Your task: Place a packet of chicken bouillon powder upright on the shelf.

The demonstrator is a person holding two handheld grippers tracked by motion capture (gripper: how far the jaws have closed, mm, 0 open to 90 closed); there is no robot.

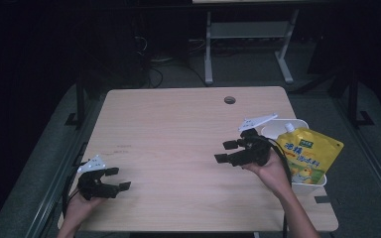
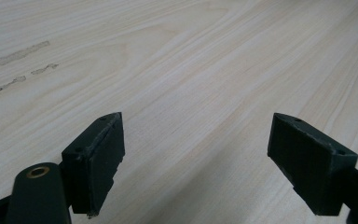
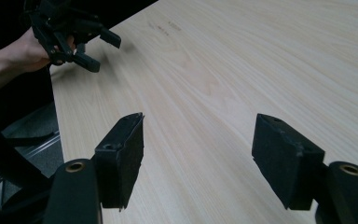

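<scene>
Both tongs wide, empty: left tongs (image 1: 117, 178), right tongs (image 1: 226, 151); yellow pouch (image 1: 308, 154) spout up-left in white tub (image 1: 313, 182).

The high view looks forward and down over the whole wooden surface (image 1: 178, 148). Each gripper view rides close behind its own tongs, skimming low over the same surface; the right gripper view also catches the left tongs (image 3: 95, 49) beyond its tips.

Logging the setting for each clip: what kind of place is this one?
Probably a lab or workshop set up for recording, not a home: a bare wooden table with a cable hole, a metal-framed bench behind it, loose cables on the floor, and dark surroundings.
</scene>
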